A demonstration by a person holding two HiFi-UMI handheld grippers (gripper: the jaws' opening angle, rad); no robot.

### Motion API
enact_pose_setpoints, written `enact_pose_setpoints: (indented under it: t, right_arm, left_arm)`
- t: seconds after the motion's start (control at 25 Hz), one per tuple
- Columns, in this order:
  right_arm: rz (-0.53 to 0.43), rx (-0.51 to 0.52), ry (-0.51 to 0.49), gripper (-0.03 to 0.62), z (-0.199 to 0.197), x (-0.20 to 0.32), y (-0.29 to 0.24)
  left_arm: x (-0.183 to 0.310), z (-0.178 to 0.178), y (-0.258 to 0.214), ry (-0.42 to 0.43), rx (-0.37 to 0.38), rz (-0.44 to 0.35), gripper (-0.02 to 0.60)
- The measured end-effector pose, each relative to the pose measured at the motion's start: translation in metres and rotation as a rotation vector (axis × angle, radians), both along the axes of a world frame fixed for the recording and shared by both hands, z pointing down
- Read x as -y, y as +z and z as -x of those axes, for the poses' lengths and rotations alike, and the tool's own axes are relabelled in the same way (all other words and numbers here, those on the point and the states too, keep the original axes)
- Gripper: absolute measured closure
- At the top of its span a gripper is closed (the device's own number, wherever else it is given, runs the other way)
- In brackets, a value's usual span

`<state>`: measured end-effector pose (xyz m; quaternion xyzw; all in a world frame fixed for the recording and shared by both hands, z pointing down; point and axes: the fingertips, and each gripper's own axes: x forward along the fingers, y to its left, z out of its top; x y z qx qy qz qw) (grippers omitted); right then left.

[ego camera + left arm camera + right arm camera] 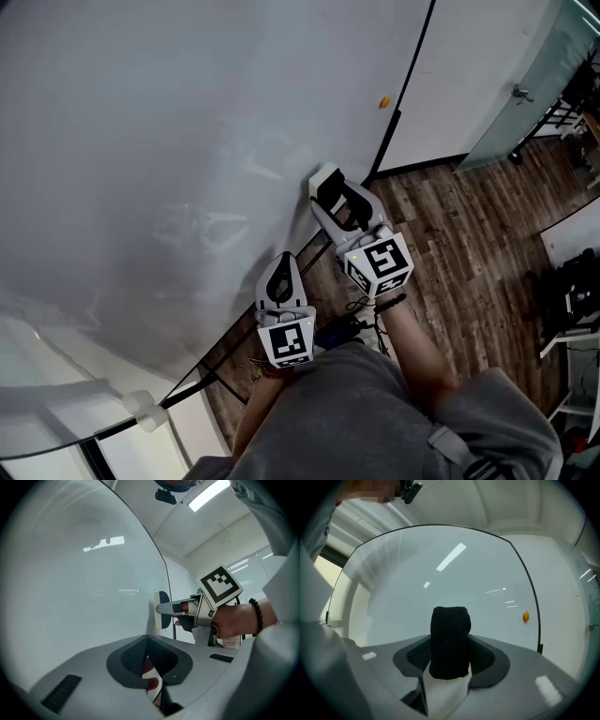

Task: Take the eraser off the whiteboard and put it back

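Two hand-held grippers are in play, each with one marker cube on it, and there is one eraser, one whiteboard and one small orange dot.

Closest in, the left hand-held gripper (pixel 147 660) has its jaws brought together with nothing between them. In the head view it sits low and near the person's body, pointing toward the whiteboard (pixel 169 141), and its marker cube (pixel 286 342) faces up. Whether its tips touch the board cannot be told.

Just beyond it and to its right, the right hand-held gripper (pixel 339 202) reaches further forward, with its own marker cube (pixel 384 262) behind the jaws. The wrist that carries it wears a dark bead bracelet (pixel 255 616). Its jaws stand wide and are clamped on the eraser (pixel 450 641), one pad on each side. The eraser is a white block with a black fabric part, and in the right gripper view it stands upright between the pads and rises above them.

From the left gripper view, the eraser's pale face lies against the whiteboard, near the board's lower right edge, with the jaws gripping it from the room side.

The whiteboard itself is wiped clean and carries only faint reflections of ceiling lights. Further along it, near its dark right-hand frame, sits the orange dot (pixel 526 616), well apart from the eraser. Past the board's edge lies a wood-plank floor (pixel 469 234).
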<state>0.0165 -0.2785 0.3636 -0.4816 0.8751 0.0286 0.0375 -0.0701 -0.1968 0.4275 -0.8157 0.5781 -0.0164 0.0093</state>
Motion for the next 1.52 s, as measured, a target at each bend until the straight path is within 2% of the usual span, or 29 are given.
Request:
enact_pose_setpoints:
  t: [0.16,0.44,0.6,0.76,1.2,1.52]
  right_arm:
    - [-0.004,0.004,0.016,0.362,-0.003,0.0,0.0]
    - [-0.009,0.003,0.057,0.362,-0.036,-0.017,-0.003]
    - [-0.025,-0.004,0.084,0.362,-0.049,-0.027,-0.017]
    - [-0.038,0.001,0.119,0.362,-0.061,-0.041,-0.018]
    - [-0.04,0.003,0.192,0.362,-0.094,-0.081,-0.003]
    - [-0.037,0.002,0.242,0.362,-0.112,-0.09,0.007]
  left_arm:
    - [0.003,-0.003,-0.001,0.018,0.002,-0.007,0.577]
    - [-0.004,-0.027,0.0,0.043,0.016,0.005,0.577]
    - [-0.004,-0.033,-0.006,0.054,0.022,0.051,0.577]
    - [-0.006,-0.034,-0.009,0.055,0.027,0.007,0.577]
    - [-0.033,-0.054,-0.002,0.093,0.023,-0.019,0.577]
    - [-0.038,-0.069,0.002,0.134,0.024,-0.025,0.577]
